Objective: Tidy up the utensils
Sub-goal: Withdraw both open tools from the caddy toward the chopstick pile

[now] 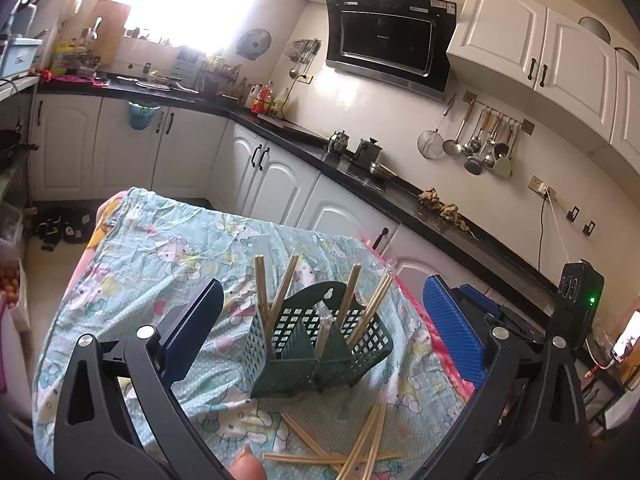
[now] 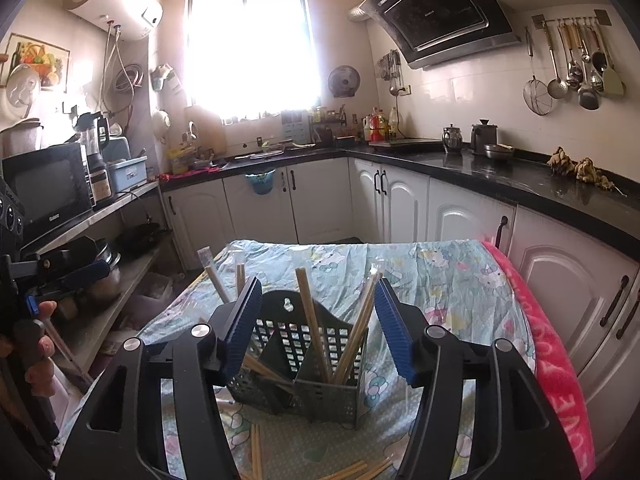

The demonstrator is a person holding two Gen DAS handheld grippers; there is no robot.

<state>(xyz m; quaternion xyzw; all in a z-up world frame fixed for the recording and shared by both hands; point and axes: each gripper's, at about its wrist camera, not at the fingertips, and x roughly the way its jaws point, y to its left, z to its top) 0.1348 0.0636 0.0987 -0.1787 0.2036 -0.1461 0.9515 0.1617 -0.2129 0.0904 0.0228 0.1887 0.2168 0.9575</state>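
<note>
A dark green slotted utensil holder [image 1: 320, 344] stands on a table under a light blue cartoon-print cloth [image 1: 160, 264]. Several wooden chopsticks [image 1: 280, 300] stand in its compartments, some in clear wrappers. More loose chopsticks [image 1: 360, 452] lie on the cloth in front of it. My left gripper [image 1: 324, 332] is open and empty, above and in front of the holder. In the right wrist view my right gripper [image 2: 316, 320] is open and empty, just above the holder [image 2: 304, 380], its fingers either side of the upright chopsticks [image 2: 312, 320]. Loose chopsticks [image 2: 256, 452] lie below.
A pink towel [image 2: 556, 360] hangs over the table's right edge. White cabinets and a black counter [image 2: 500, 172] run behind and to the right. A shelf with a microwave [image 2: 48, 188] stands to the left. The left gripper and hand [image 2: 36, 300] show at the left edge.
</note>
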